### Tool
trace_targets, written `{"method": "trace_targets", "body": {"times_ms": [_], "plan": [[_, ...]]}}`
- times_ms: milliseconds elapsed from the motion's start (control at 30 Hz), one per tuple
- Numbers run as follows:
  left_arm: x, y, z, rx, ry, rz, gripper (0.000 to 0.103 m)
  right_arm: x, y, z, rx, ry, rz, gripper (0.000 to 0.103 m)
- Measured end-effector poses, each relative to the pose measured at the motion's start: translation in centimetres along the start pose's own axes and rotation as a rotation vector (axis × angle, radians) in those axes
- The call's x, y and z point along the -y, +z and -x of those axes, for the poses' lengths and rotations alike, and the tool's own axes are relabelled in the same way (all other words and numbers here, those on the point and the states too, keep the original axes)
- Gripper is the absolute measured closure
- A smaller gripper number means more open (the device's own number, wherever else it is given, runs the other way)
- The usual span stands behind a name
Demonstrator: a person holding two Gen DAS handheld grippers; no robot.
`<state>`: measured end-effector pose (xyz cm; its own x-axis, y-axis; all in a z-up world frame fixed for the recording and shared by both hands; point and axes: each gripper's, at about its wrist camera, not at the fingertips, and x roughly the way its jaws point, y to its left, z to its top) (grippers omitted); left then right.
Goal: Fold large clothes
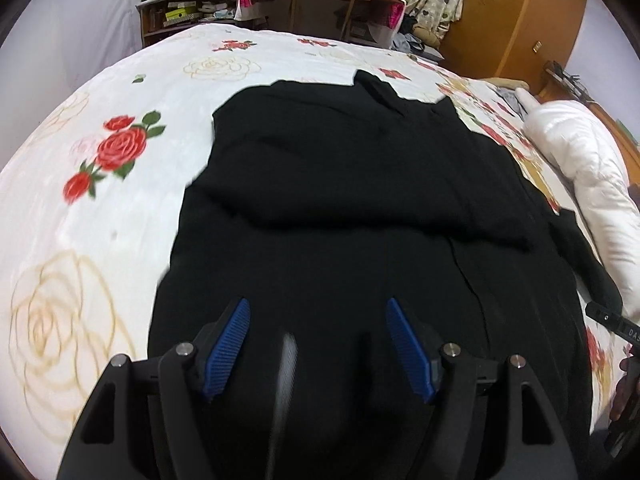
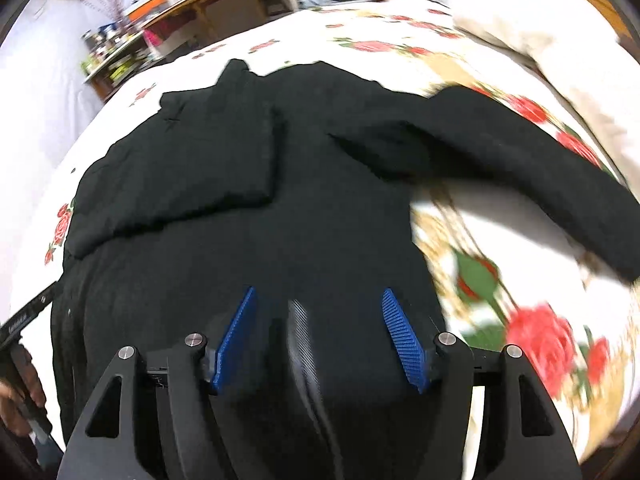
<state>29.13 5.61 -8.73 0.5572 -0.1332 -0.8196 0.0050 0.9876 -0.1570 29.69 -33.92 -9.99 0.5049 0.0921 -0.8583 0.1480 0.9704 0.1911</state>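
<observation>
Both claws stand spread wide, pinching nothing: the left gripper (image 1: pixel 318 308) and the right gripper (image 2: pixel 318 298) hover over the near hem of a black garment (image 1: pixel 340 184), which lies across a rose-printed bedspread (image 1: pixel 120 92). One sleeve (image 2: pixel 520 160) trails toward three o'clock; a white duvet (image 1: pixel 580 152) sits at two o'clock.

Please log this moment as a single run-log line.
large black fabric garment: flat on floral bedsheet, left sleeve folded in, right sleeve out | left gripper: open, empty | right gripper: open, empty
</observation>
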Motion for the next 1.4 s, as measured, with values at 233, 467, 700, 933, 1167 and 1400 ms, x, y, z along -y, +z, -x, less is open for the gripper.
{"method": "trace_targets", "body": {"times_ms": [233, 467, 700, 933, 1167, 1400], "plan": [[2.3, -1.2, 4.0, 0.021, -0.021, -0.036, 0.03, 4.2, -2.3, 5.2, 0.063, -0.031, -0.104, 0.037], [3.8, -1.1, 6.6, 0.058, -0.038, -0.058, 0.03, 7.4, -3.2, 6.8, 0.085, -0.032, -0.193, 0.037], [4.7, -1.1, 6.5, 0.057, -0.03, -0.068, 0.03, 10.5, -3.5, 7.0, 0.099, -0.031, -0.26, 0.037], [5.9, -0.5, 5.9, 0.059, -0.025, -0.088, 0.03, 15.7, -3.2, 6.5, 0.126, -0.074, -0.369, 0.037], [7.0, -0.1, 4.8, 0.041, -0.014, -0.109, 0.03, 22.9, -2.8, 4.3, 0.128, -0.117, -0.518, 0.036], [8.3, 0.5, 2.8, 0.009, 0.004, -0.131, 0.03, 28.1, -2.1, 2.3, 0.147, -0.147, -0.616, 0.035]]}}
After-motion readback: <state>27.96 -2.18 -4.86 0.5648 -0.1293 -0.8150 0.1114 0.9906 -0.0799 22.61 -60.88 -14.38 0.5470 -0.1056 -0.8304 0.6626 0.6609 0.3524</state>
